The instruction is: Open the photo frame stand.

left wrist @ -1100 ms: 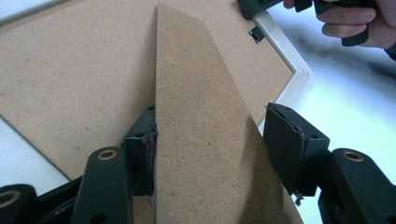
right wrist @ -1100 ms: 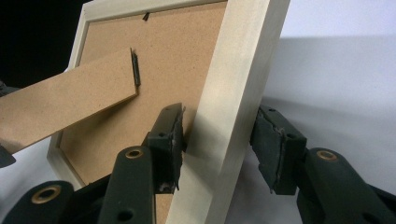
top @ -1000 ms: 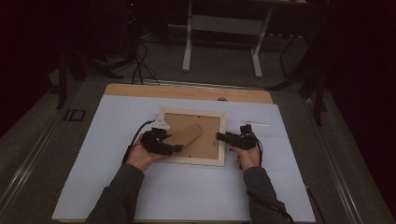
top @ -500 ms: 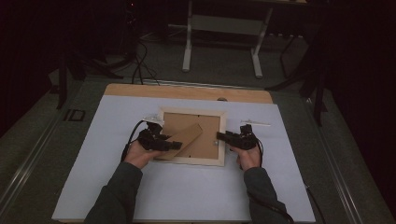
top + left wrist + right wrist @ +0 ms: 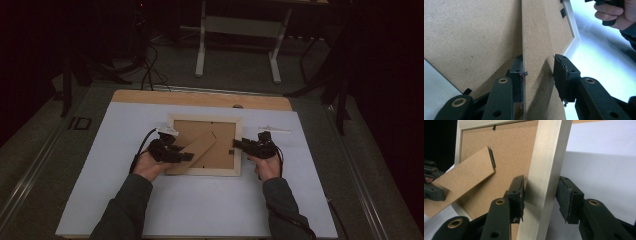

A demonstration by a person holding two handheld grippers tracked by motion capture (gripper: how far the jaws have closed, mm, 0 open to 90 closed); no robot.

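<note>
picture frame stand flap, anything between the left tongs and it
Nothing visible does. The left tongs already straddle the stand flap; one pad touches its edge and the other stands just off it. The jaws have just been closing.

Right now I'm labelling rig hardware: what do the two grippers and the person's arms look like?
Both the left gripper and right gripper are black, with brass-coloured rivets on their linkages and worn black pads. A black cable trails from the left one. The sleeves are dark grey-green.
</note>
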